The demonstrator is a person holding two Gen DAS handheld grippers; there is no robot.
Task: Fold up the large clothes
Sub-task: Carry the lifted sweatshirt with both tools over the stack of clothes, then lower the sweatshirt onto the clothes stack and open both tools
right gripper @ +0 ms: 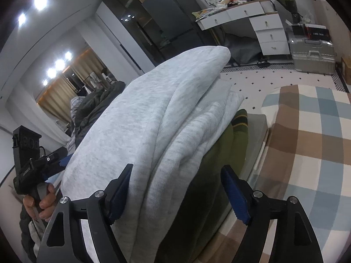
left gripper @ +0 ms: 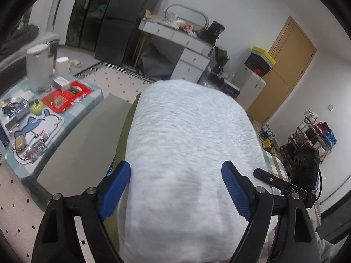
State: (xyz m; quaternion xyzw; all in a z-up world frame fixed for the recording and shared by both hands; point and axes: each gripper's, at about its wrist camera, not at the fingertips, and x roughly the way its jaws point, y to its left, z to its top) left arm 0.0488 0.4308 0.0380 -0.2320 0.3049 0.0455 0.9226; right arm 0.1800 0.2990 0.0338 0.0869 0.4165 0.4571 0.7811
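A folded light grey sweatshirt [left gripper: 188,144] lies as a thick bundle on top of an olive green garment [left gripper: 123,135]. My left gripper [left gripper: 175,171] is open, its blue pads [left gripper: 117,186] standing wide on either side of the bundle's near end. From the right wrist view I look at the bundle's layered side edge [right gripper: 166,135]. My right gripper [right gripper: 177,171] is open too. Its left pad [right gripper: 120,195] lies against the grey cloth, and its right pad hangs free over the green garment [right gripper: 230,149]. A hand [right gripper: 41,201] holds the left gripper's handle.
The clothes rest on a grey cushion [left gripper: 87,135] beside a checked cloth [right gripper: 307,144]. A cluttered low table [left gripper: 54,103] stands to the left. Further back are a white desk with drawers [left gripper: 188,46], a dark fridge [left gripper: 114,17], a silver suitcase [right gripper: 311,57] and a shelf [left gripper: 311,135].
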